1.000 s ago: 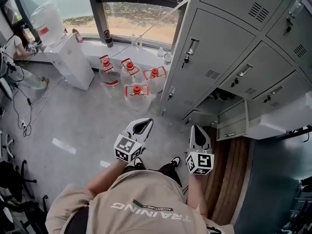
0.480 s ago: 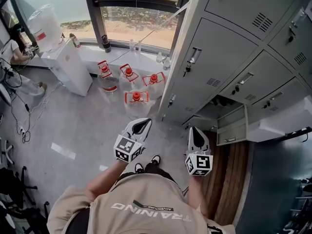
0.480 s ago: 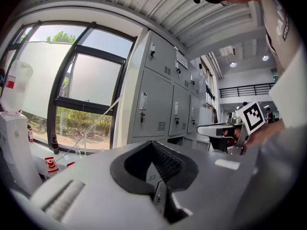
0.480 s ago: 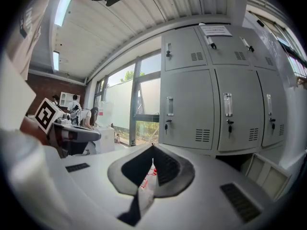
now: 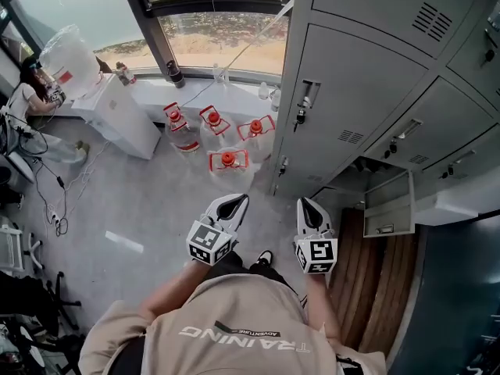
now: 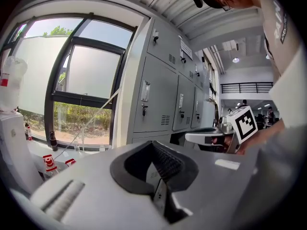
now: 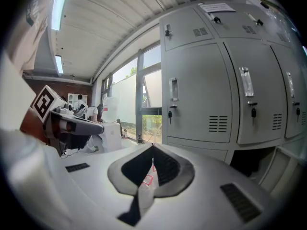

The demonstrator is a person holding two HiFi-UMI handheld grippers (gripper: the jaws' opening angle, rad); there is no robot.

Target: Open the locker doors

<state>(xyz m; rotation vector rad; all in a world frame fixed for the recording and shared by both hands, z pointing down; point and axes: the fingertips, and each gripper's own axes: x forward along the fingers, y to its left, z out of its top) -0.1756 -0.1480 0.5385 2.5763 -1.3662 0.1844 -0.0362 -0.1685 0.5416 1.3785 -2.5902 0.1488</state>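
- Head view: we hold the left gripper [image 5: 237,200] and right gripper [image 5: 303,203] side by side, both short of the lockers [image 5: 367,92].
- On each, the jaws are closed tip to tip, with nothing between them.
- One low door [image 5: 388,204] hangs open; the doors above it are shut.
- Jugs [image 5: 226,162] stand left of the lockers.

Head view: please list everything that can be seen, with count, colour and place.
lockers: several, grey, right side
open door: one, grey, low at the right
jugs: four, clear with red caps, below the window
dispenser: one, white, left of the jugs
seated person: one, far left
left gripper: one, white, shut, low centre
right gripper: one, white, shut, to its right
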